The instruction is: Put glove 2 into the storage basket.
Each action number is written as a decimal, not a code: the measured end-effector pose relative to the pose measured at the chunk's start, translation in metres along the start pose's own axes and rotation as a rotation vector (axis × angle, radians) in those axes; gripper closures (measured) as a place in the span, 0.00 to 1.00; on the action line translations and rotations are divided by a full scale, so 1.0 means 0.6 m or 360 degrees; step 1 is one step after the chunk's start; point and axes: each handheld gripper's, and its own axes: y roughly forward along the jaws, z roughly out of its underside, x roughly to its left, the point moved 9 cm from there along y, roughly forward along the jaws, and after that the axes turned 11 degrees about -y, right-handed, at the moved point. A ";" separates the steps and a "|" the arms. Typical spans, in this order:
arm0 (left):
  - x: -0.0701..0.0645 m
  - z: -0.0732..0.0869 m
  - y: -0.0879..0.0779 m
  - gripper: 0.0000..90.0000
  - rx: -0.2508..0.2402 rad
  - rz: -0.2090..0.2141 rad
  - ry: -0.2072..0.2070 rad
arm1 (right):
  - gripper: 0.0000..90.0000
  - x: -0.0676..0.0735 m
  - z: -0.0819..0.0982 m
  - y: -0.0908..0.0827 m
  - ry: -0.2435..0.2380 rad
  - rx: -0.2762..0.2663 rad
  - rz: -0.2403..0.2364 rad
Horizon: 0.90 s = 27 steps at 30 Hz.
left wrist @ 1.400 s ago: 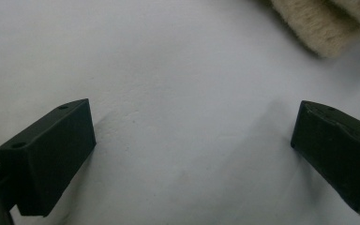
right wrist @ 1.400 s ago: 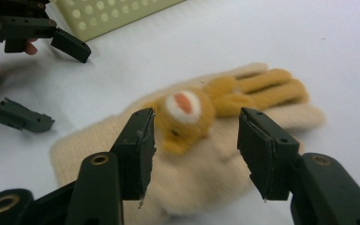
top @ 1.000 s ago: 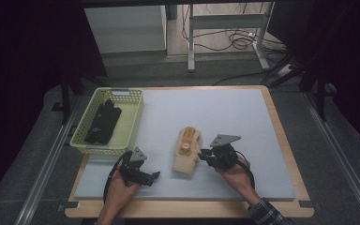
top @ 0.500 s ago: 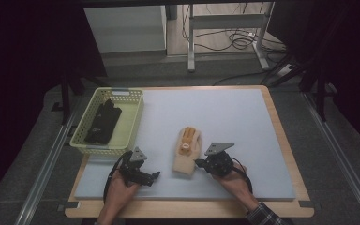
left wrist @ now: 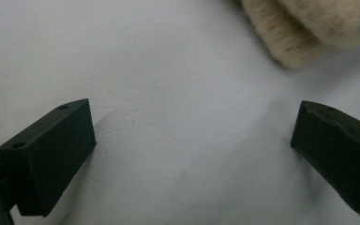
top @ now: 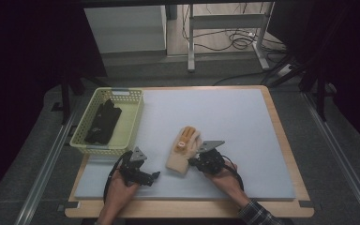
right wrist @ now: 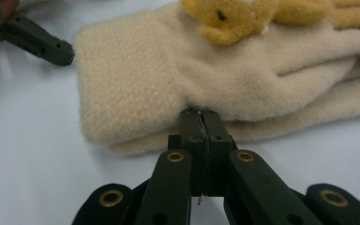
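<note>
Nearest the person, at about 7 o'clock on the blue mat [top: 243, 122], the left gripper [top: 155, 175] lies low with its jaws wide apart and nothing between them; in the left gripper view only bare mat sits between the two black blocks, with the cuff of the cream gloves [left wrist: 309, 28] just beyond, toward 1 o'clock. At about 5 o'clock the right gripper [top: 193, 162] has its jaws pressed together, their tips at the edge of the cream gloves [right wrist: 225, 79]. The right gripper view shows the tips meeting right where the stacked fleece folds, so it looks like a pinch on the glove's side edge, though how much cloth is caught cannot be told.

The cream gloves [top: 183, 151] lie near the mat's centre, slightly toward 6 o'clock, one on the other, a small yellow bear patch [right wrist: 229, 16] on top. Judging by the yellow basket [top: 133, 124] at 10 o'clock, which already holds a dark pair of gloves [top: 102, 123], the sorting seems partly done: this pair is gripped but not lifted, and the carry to the basket remains.

The route toward 10 o'clock is bare mat, with the left gripper just beside it. The basket's near rim is the edge to clear. From 12 to 3 o'clock the mat lies open up to the wooden table border [top: 281, 126].
</note>
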 end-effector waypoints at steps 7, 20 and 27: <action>0.000 0.000 0.000 0.00 0.0000 0.0000 -0.0003 | 0.98 0.001 -0.016 0.024 -0.0006 -0.0003 0.0005; 0.000 0.000 0.000 0.00 0.0000 0.0000 -0.0003 | 0.98 -0.001 -0.039 0.060 -0.0013 0.0000 0.0019; 0.000 0.000 0.000 0.00 0.0000 0.0000 -0.0004 | 0.94 0.001 -0.038 0.043 -0.0033 -0.0016 0.0014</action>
